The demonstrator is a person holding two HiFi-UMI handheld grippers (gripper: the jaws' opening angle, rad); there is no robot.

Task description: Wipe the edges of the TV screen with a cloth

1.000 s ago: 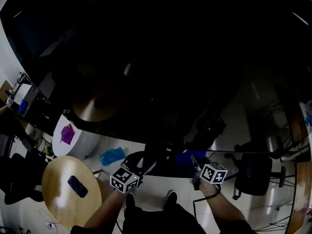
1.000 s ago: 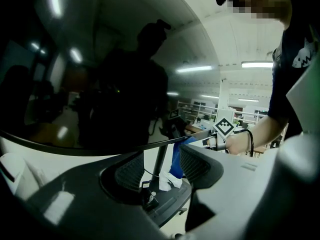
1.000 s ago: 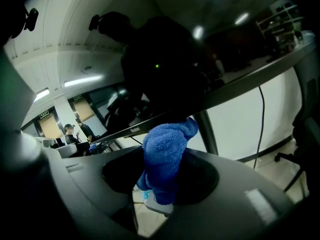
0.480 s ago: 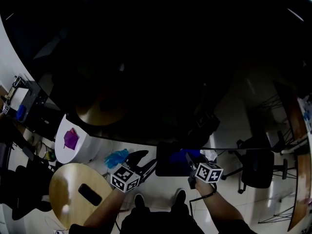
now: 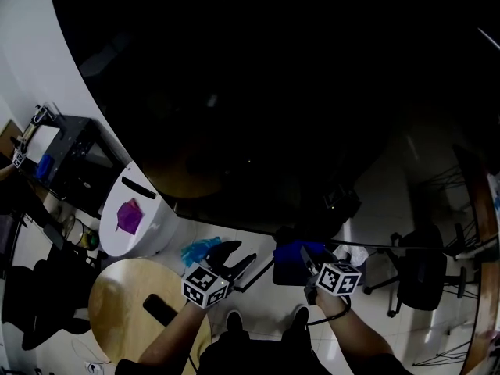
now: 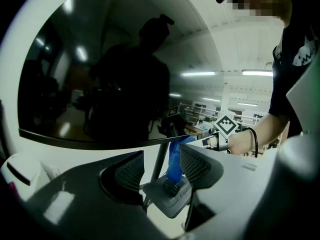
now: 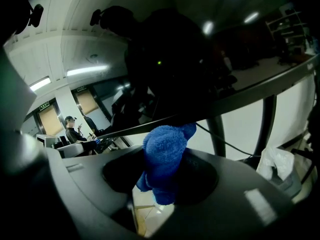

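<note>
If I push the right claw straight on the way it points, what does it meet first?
Likely the TV, at its bottom edge, cloth first. The right claw is shut on the cloth, whose tip looks near that edge; depth unclear.

Left tongs (image 5: 238, 254) — apart, right tongs (image 5: 303, 255) — clamped

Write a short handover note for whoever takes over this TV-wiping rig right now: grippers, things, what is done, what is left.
Left gripper: jaws apart, empty.
Right gripper: shut on the blue cloth.
The cloth sits against the lower edge of the TV screen.
Done: cloth gripped and brought to the edge; how much is wiped cannot be told.
Left: probably run the cloth along the edges.
</note>
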